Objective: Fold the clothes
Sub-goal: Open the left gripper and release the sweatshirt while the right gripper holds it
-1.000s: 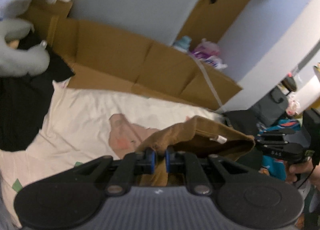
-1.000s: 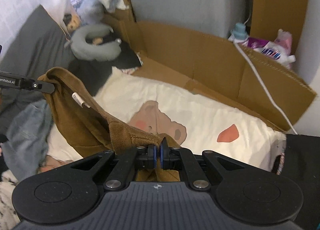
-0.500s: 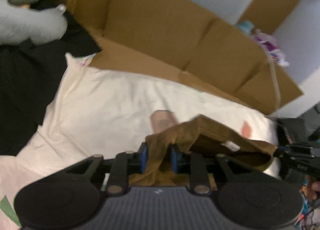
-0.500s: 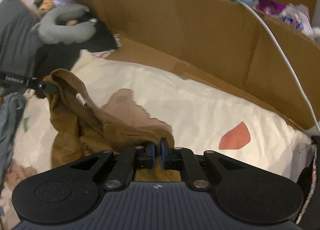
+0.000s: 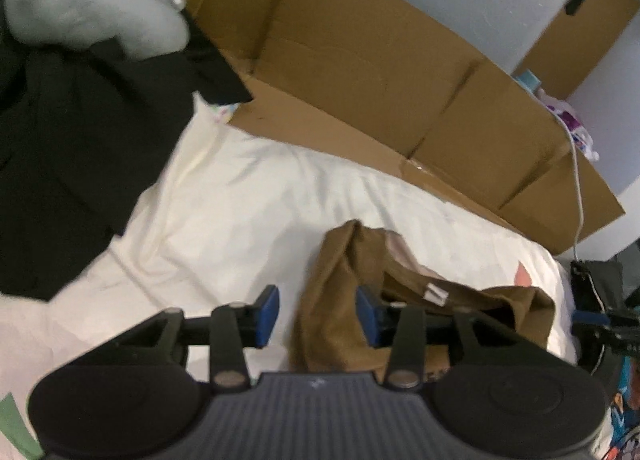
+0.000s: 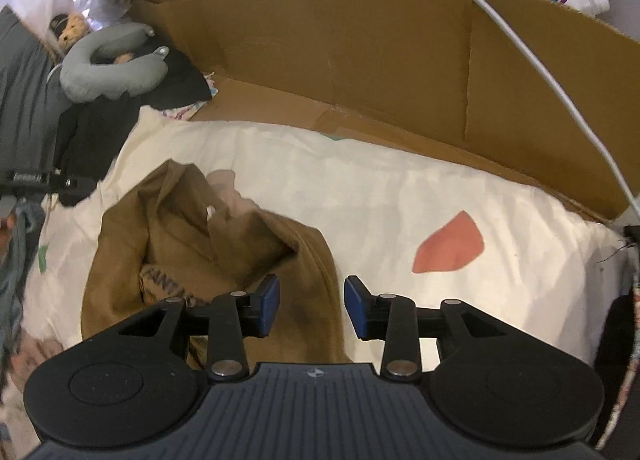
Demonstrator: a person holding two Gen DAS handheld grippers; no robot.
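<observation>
opening now, the left gripper [image 5: 316, 314] and right gripper [image 6: 312, 306] both have jaws spreading, brown cloth lying loose between the pads, gripped by neither. the brown garment [image 6: 200, 244] sits crumpled on the cream bedsheet [image 6: 400, 195], probably let down there for flattening before folding, cardboard [image 6: 360, 51] walling the far side.
</observation>
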